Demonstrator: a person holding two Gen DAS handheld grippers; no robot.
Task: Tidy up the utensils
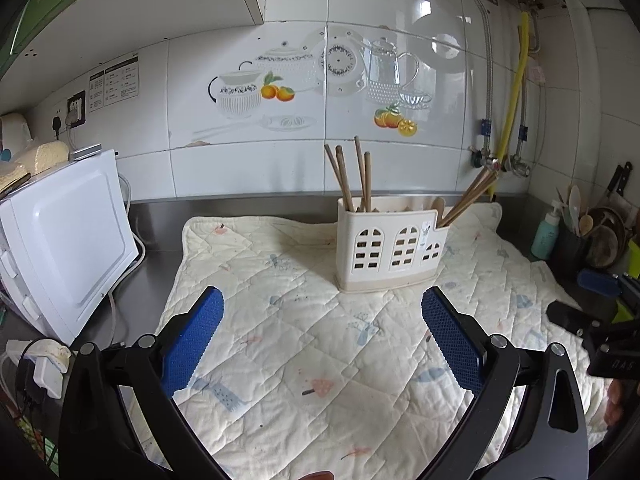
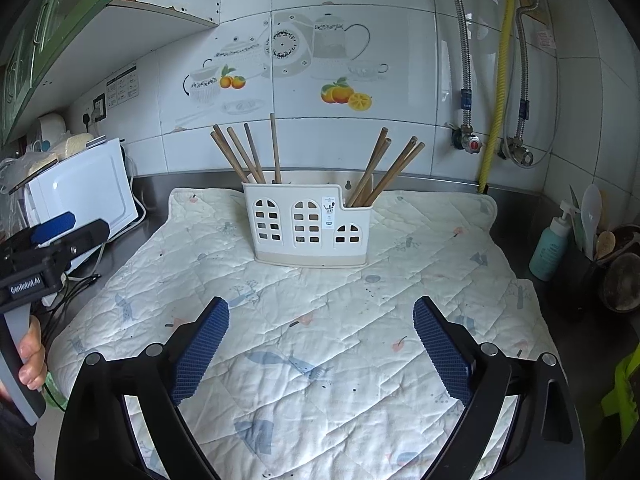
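A cream utensil holder (image 1: 390,252) with window cut-outs stands on a quilted mat (image 1: 304,344) near the back wall; it also shows in the right wrist view (image 2: 310,226). Several wooden chopsticks (image 1: 352,176) stand in its left compartment and several more (image 1: 466,198) lean out of its right one; both bunches show in the right wrist view (image 2: 248,156) (image 2: 388,170). My left gripper (image 1: 322,338) is open and empty above the mat, short of the holder. My right gripper (image 2: 320,340) is open and empty, also short of the holder.
A white microwave (image 1: 68,244) stands at the left with cables beside it. A teal pump bottle (image 2: 550,246), spoons and dark bowls crowd the right corner. Pipes and valves (image 2: 468,140) run down the tiled wall. The other gripper shows at each view's edge (image 2: 48,240).
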